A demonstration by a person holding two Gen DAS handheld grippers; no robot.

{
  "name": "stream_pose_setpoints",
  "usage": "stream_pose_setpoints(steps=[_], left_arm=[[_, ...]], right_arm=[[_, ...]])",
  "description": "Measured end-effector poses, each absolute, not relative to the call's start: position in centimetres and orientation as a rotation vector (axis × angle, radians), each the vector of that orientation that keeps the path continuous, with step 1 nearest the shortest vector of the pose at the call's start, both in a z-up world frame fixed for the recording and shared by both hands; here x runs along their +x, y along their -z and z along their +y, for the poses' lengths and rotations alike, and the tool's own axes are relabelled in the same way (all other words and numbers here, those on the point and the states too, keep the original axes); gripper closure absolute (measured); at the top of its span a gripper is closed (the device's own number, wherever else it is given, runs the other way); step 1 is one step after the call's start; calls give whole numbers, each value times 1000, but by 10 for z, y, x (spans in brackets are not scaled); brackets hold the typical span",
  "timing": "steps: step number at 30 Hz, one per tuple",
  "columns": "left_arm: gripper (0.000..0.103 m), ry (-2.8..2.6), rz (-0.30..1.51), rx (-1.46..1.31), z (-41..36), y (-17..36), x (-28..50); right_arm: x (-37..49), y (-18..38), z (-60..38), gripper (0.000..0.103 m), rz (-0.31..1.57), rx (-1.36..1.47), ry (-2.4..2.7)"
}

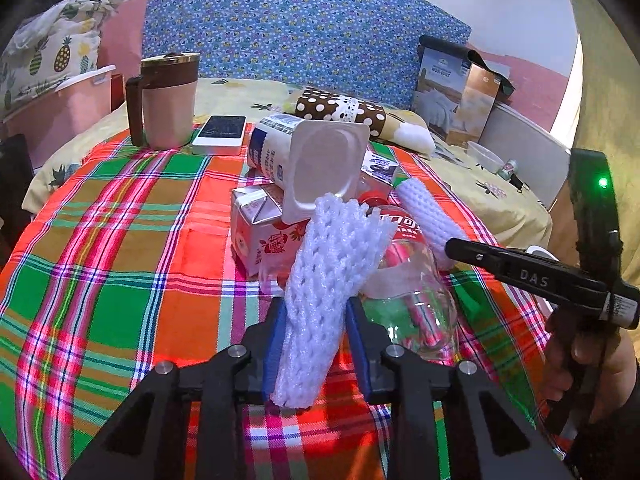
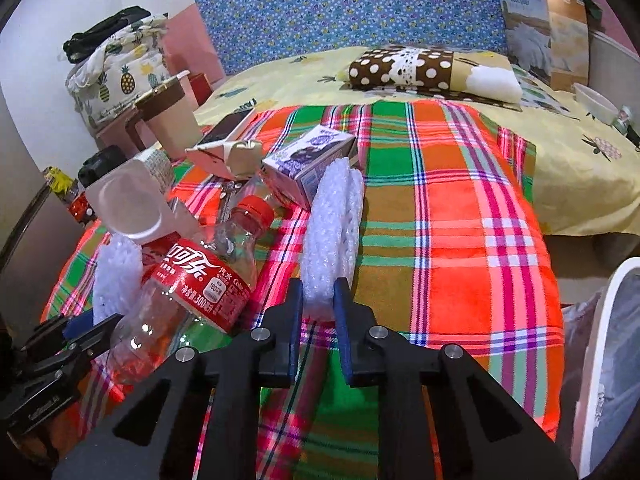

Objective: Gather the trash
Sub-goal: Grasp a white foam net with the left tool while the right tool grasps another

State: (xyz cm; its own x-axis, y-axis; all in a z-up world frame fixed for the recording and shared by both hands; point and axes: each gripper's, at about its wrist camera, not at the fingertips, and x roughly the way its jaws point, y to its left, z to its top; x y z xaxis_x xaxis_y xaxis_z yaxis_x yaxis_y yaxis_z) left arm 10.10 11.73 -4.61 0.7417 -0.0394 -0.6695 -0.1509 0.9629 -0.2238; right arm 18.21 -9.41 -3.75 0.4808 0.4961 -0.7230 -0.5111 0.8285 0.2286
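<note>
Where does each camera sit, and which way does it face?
Left wrist: on the left tongs, facing the trash pile and headboard; shows the person's right hand.
Right wrist: on the right tongs, facing across the plaid cloth; shows the left tongs' tips.
Shared: cola bottle, both foam nets.

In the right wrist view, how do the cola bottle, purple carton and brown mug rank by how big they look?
1. cola bottle, though it is nearest the camera.
2. purple carton.
3. brown mug, close to the carton in looks and farther off, so that order is unsure.
</note>
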Motion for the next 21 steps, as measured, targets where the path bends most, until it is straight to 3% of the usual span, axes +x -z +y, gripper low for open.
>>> stream_pose_setpoints(steps=[21], left_arm=[[76,-118,699,-245,83,6,70]], right_arm=[[140,14,-140,86,807,31,-618]])
